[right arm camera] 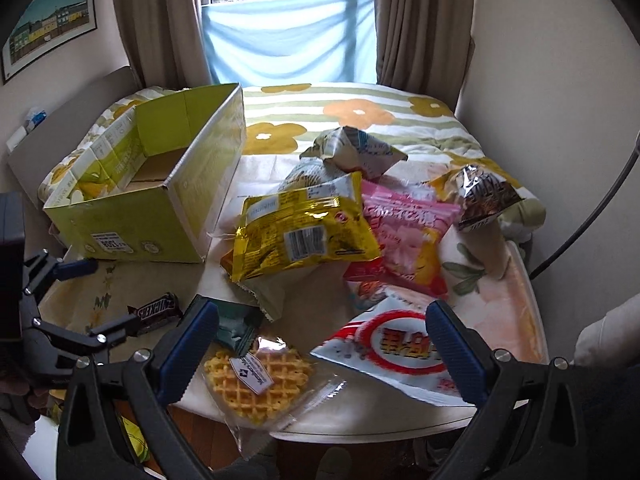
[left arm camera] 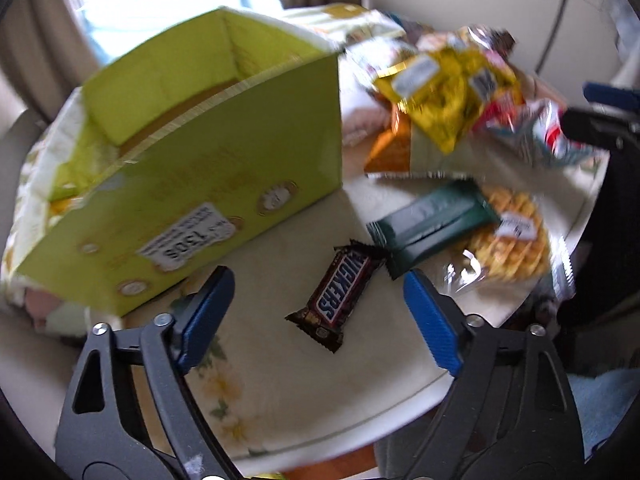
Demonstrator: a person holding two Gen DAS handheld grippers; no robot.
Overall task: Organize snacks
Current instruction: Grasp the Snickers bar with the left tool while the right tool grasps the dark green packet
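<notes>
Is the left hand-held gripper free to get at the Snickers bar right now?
Probably yes. The left hand-held gripper is open, and the Snickers bar lies flat between its fingers with nothing on top. The dark green packet touches only its far end.

Home bedroom — bed (right arm camera: 360,120), curtains (right arm camera: 160,20), framed picture (right arm camera: 50,20)

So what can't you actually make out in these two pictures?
- Green box floor: partly hidden by its walls in both views.
- Box label: small print blurred, left wrist view.
- Dark green packet: mostly hidden by right gripper finger.
- Red-and-white bag: print cut off by the other finger.
</notes>
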